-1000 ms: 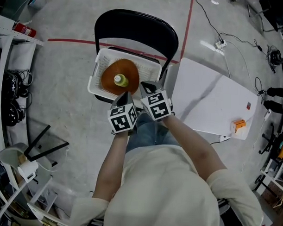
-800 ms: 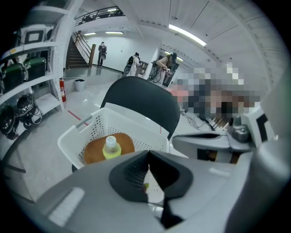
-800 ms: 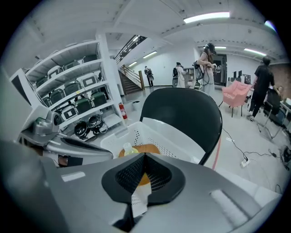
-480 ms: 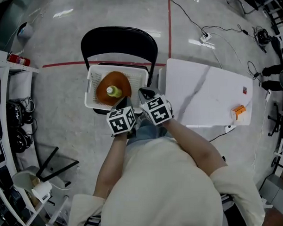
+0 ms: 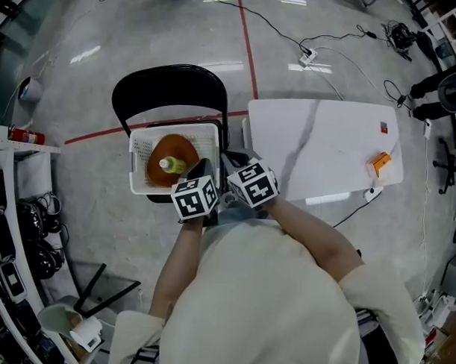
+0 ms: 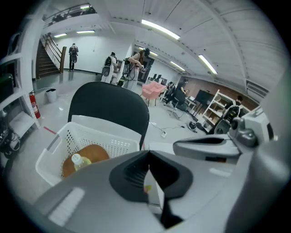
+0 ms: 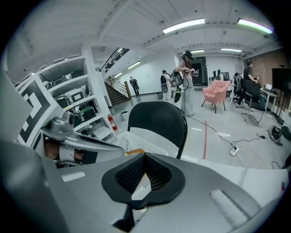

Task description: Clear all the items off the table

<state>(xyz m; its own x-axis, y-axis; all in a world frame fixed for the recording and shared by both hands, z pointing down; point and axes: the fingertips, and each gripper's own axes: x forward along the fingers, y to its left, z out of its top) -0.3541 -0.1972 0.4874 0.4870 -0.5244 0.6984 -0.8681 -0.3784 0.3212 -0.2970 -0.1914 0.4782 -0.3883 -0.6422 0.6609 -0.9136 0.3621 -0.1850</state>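
A white basket (image 5: pixel 139 148) sits on a black chair (image 5: pixel 168 89). A round brown thing (image 5: pixel 163 149) and a capped bottle (image 5: pixel 169 165) of greenish drink lie inside it. My left gripper (image 5: pixel 202 168) hangs at the basket's near right corner, shut with nothing in it. Beside it my right gripper (image 5: pixel 230 157) is shut and empty too, between basket and white table (image 5: pixel 319 143). An orange item (image 5: pixel 379 162) lies near the table's right end. In the left gripper view the jaws (image 6: pixel 148 154) meet above the basket (image 6: pixel 91 136). In the right gripper view the jaws (image 7: pixel 144 159) are also together.
A small red mark or item (image 5: pixel 384 128) is at the table's far right corner. Cables and a power strip (image 5: pixel 307 55) lie on the floor beyond the table. Shelving (image 5: pixel 10 207) stands at the left. People stand far off in the hall.
Both grippers have drawn back together from over the basket's front edge to its near right corner, staying shut. The basket's contents have not moved.
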